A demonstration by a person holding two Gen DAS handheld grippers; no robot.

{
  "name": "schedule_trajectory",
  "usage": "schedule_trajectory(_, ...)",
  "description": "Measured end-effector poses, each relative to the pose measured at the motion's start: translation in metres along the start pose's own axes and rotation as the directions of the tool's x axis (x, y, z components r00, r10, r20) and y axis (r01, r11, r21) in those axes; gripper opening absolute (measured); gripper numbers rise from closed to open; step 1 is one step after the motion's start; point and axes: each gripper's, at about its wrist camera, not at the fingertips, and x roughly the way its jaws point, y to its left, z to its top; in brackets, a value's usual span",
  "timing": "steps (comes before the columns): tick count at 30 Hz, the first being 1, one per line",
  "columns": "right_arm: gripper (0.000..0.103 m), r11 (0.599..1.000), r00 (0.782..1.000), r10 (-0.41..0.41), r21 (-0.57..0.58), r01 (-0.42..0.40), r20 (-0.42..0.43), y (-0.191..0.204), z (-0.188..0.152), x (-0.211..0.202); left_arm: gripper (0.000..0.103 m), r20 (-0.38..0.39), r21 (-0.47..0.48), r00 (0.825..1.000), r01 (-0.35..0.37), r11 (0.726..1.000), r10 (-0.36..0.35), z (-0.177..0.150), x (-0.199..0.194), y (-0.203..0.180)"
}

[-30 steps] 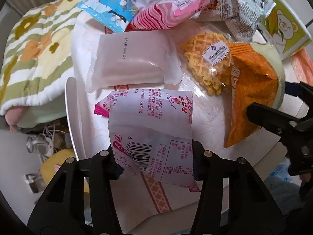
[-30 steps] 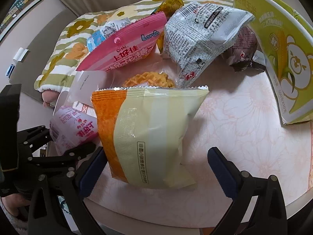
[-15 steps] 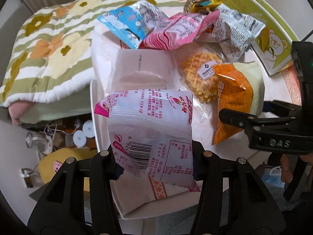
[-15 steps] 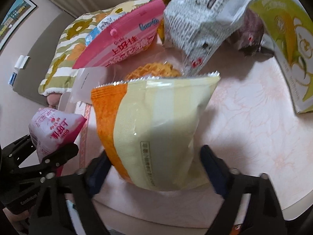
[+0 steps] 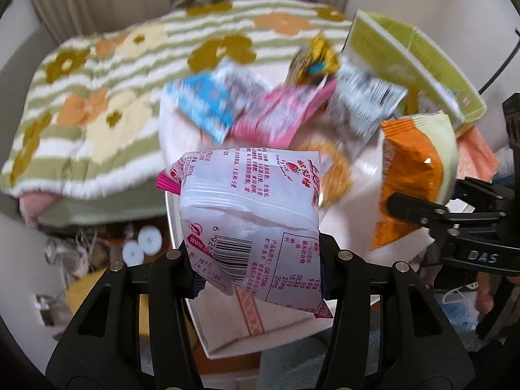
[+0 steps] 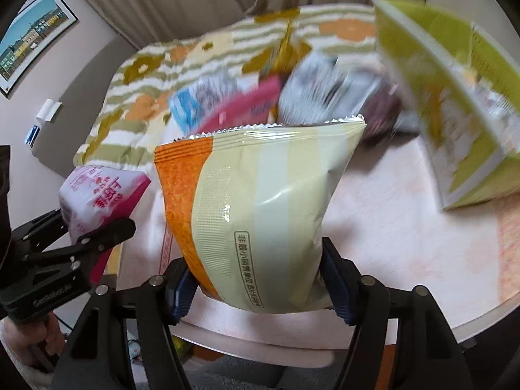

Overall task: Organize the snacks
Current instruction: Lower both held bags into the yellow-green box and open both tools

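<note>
Snacks lay in a heap at the far side of the round white table (image 6: pixel 406 214), which stood against a bed with a striped flower blanket (image 5: pixel 97 104). Green box (image 6: pixel 448 104) stood upright at the table's right edge, just beside the heap. Heap was blurred in both views; told apart were a blue pack (image 5: pixel 208 104), a pink pack (image 5: pixel 279 117), a grey-white pack (image 5: pixel 364 107), a gold pack (image 5: pixel 312 58) at the back, and a dark pack (image 6: pixel 380 113) next to the box. A waffle snack (image 5: pixel 338 169) in clear wrap lay nearer, on the table.

Orange-and-cream bag (image 6: pixel 260 214) was held upright, off the table, between the fingers of the right gripper (image 6: pixel 256 286). Its jaws were closing, both blue pads pressed on the bag's lower sides.

White-and-pink pack (image 5: pixel 250 214), with barcode facing the camera, was clamped in the left gripper (image 5: pixel 256 269), jaws clenched on its lower end, above the near-left table edge. In the right wrist view this pack (image 6: pixel 97 195) sat to the left of the orange bag, apart from it.

Floor clutter under the table's left side was too blurred to tell.
</note>
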Motion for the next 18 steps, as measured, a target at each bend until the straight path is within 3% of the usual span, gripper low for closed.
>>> schedule_trajectory(10, 0.064, 0.999, 0.993, -0.027, 0.04, 0.023, 0.115, -0.064, 0.053, -0.071, 0.046, 0.141, 0.066, 0.989, 0.034, 0.997, -0.043, 0.088, -0.03, -0.062)
schedule_trajectory(18, 0.064, 0.999, 0.984, -0.034, 0.006, 0.033, 0.175, -0.152, 0.098, -0.113, 0.046, 0.203, 0.049, 0.976, 0.068, 0.996, -0.077, 0.164, -0.016, -0.152)
